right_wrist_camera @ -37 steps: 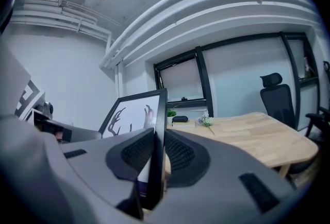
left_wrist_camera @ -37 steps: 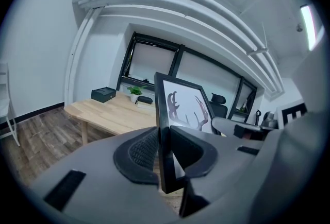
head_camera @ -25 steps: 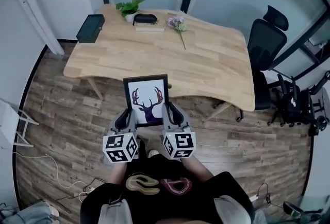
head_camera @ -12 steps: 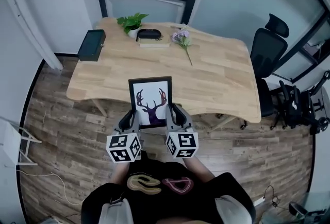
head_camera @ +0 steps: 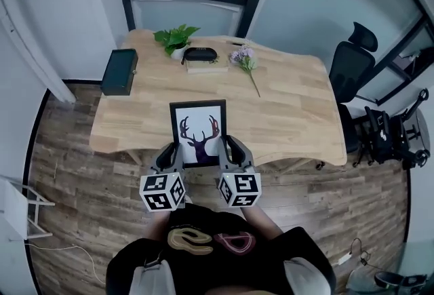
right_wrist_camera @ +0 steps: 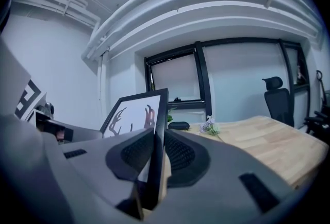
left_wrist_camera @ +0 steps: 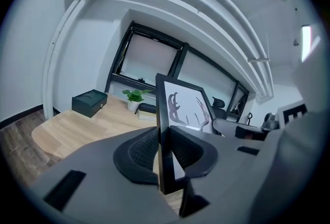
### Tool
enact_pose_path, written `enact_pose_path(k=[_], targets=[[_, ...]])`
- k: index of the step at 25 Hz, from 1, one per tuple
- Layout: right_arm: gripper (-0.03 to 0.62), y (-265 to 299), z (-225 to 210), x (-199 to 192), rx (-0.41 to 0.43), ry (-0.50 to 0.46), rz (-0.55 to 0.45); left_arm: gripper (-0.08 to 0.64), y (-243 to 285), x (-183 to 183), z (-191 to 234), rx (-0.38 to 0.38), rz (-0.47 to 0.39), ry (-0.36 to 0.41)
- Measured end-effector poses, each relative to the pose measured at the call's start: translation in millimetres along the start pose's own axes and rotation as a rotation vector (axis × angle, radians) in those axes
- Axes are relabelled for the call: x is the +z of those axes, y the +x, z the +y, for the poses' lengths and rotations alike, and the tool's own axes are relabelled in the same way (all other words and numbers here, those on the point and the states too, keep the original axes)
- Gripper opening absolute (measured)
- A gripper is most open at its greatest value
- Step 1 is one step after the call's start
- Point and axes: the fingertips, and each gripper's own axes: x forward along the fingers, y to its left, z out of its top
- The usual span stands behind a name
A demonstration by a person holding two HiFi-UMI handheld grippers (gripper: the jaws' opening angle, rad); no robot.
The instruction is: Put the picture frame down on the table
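left gripper (head_camera: 169, 156): my fingers (left_wrist_camera: 139, 151) pinch the left edge of the picture frame (head_camera: 198, 132) | right gripper (head_camera: 229, 153): my fingers pinch its right edge | picture frame: upright, antler print facing me, held off the table (head_camera: 291, 104), at its near edge | table's far side: dark box (head_camera: 119, 72), potted plant (head_camera: 176, 39), flowers (head_camera: 245, 63) | office chair (head_camera: 352, 63): beside the table's right end

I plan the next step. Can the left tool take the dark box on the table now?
Probably not: the left tool is shut on the picture frame, and the dark box lies far off on the table.
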Motion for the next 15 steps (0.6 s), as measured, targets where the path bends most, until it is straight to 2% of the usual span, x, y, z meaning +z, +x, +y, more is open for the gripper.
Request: enact_pose_path(k=[6,15], targets=[[0.075,24,9,-1,-0.042,0.023,0.004,0.080,17,13,23,-0.030,0.032,0.025],[0.075,44,13,-5,-0.059,0.024,0.022,0.080,32,15,39,-0.042,0.067,0.024]])
